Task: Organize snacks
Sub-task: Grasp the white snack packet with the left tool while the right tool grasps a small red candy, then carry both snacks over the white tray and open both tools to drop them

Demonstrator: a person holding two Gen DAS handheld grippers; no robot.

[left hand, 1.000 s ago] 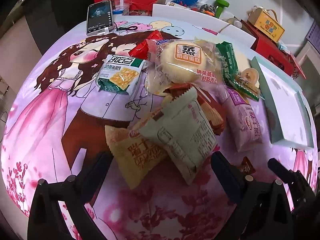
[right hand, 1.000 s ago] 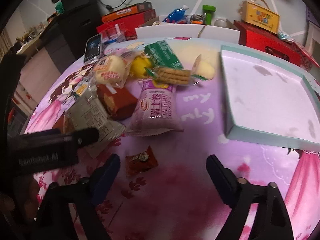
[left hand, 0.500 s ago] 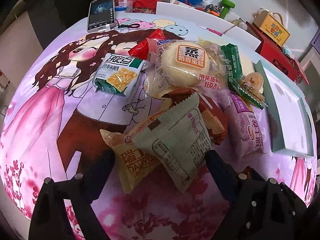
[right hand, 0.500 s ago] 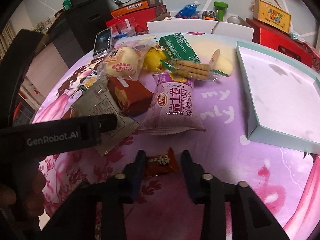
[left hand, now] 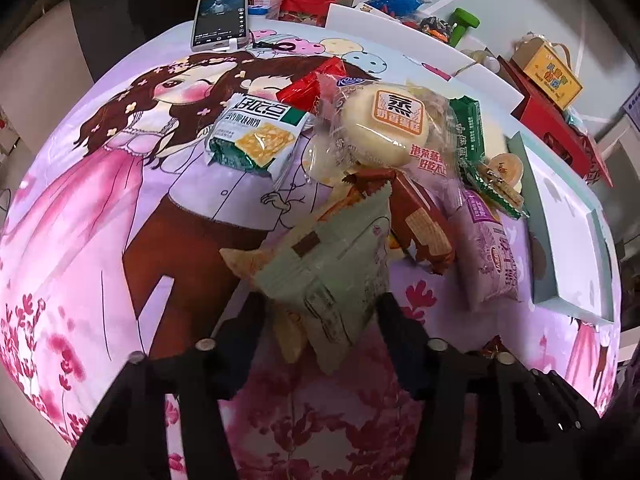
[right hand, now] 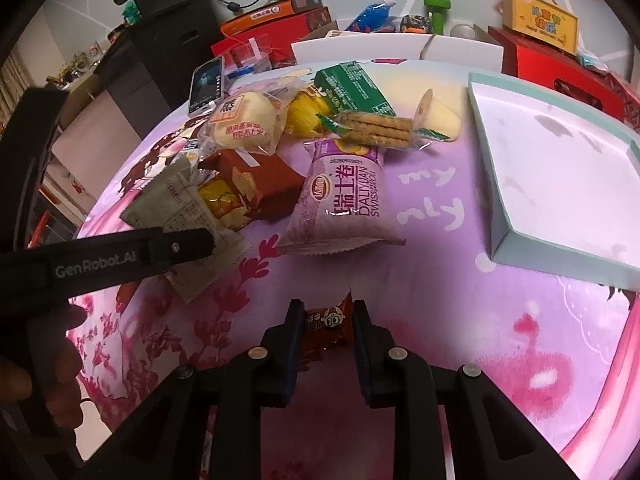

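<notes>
Across the bench point(left hand: 80, 264), covered in a pink and purple cartoon cloth, a heap of snack packets lies toward twelve o'clock of both tongs. In the left wrist view, the left tongs point(left hand: 320, 308) are closed on a pale green packet point(left hand: 332, 268), with a yellow-orange packet point(left hand: 248, 260) tucked under it. Behind it sit a brown wafer packet point(left hand: 424, 220), a purple Swiss roll packet point(left hand: 488, 248), a steamed bun in clear wrap point(left hand: 384, 128) and a green-and-white cracker packet point(left hand: 260, 136). A phone point(left hand: 220, 18) lies at eleven o'clock near the far edge. A shallow teal-rimmed tray point(left hand: 536, 208) sits at two o'clock, partly cut off by the view's rim.

From the right wrist view, the right tongs point(right hand: 324, 320) grip a small orange-brown candy wrapper point(right hand: 326, 326); its lower half is hidden between the fingers. That candy barely shows in the left view. Only the right view shows the left tool's black arm, lettered GenRobot.AI, crossing at nine o'clock and covering part of the pale green packet. It also shows a sleeve of round biscuits point(right hand: 378, 128) beyond the purple packet, and the tray's white floor point(right hand: 560, 168).
</notes>
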